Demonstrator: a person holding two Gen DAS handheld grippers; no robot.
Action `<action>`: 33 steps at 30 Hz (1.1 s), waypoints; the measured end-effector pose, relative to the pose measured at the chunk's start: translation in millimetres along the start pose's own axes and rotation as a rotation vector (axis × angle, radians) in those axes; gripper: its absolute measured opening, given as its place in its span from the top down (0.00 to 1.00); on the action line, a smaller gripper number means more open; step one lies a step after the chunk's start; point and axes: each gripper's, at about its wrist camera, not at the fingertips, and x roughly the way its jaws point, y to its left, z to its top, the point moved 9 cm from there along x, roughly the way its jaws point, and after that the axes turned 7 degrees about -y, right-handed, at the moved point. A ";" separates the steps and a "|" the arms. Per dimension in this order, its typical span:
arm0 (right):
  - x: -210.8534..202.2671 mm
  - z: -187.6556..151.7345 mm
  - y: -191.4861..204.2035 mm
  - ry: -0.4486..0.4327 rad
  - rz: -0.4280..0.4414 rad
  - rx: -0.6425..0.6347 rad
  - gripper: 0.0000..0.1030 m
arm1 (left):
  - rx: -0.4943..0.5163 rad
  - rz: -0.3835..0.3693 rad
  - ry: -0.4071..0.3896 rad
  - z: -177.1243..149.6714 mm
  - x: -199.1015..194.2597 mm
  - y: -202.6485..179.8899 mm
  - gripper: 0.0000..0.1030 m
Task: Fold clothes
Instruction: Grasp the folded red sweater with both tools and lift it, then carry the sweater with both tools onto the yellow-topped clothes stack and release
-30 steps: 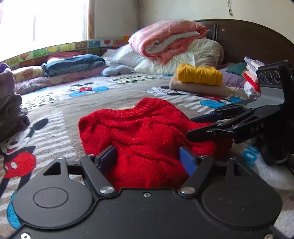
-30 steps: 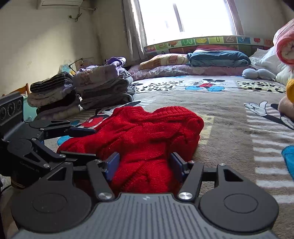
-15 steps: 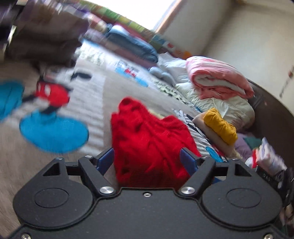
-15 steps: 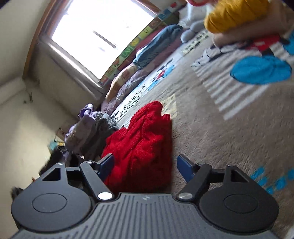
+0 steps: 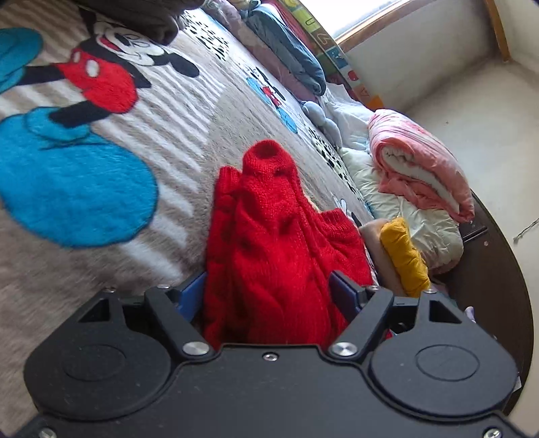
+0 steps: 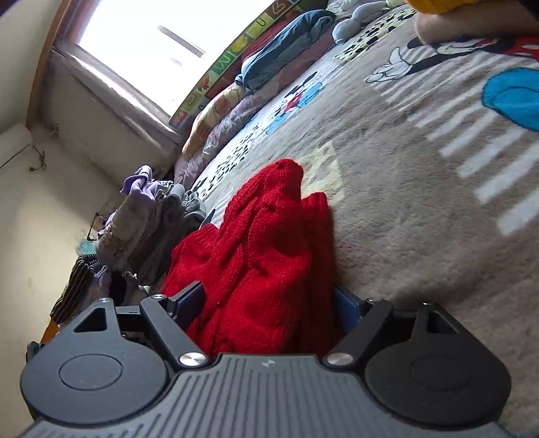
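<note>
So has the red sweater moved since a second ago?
Yes. The sweater was spread flat on the blanket; now it is bunched narrow and pulled up from it, between both sets of jaws.

Home bedroom. Bed with cartoon-mouse blanket [image 5: 101, 188] fills frame; pillows and rolled pink quilt [image 5: 421, 168] at right against dark headboard [image 5: 488, 269]. Window [image 6: 141, 43] upper left in right wrist view, clothes pile [image 6: 148, 215] below it.

Red sweater [image 5: 269, 249] bunching between jaws, covering blue pads on both grippers, so pad contact not showing. Sweater's lower part disappearing behind left gripper [image 5: 267, 293] body and right gripper [image 6: 269, 300] body. Yellow garment [image 6: 438, 5] getting cut by top edge. Clothes pile [image 6: 145, 215] partly hiding behind sweater. Blanket [image 6: 421, 202] print blurring near right edge.
</note>
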 end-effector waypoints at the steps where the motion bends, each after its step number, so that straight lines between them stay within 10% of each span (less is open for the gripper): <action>1: 0.1 -0.6 0.2 -0.002 0.003 0.002 0.26 | 0.002 0.001 0.003 0.2 1.0 -0.3 0.33; 8: -11.4 -1.8 1.3 -0.057 0.068 0.067 0.48 | -0.102 -0.066 -0.002 1.5 -6.8 -0.8 0.50; 16: -56.4 29.3 9.1 -0.196 0.227 0.215 0.50 | -0.145 -0.250 -0.020 11.0 -18.5 -56.2 0.51; 33: -158.5 267.6 -62.0 -0.835 0.199 0.171 0.50 | 0.154 -0.731 0.169 65.3 192.0 -317.1 0.51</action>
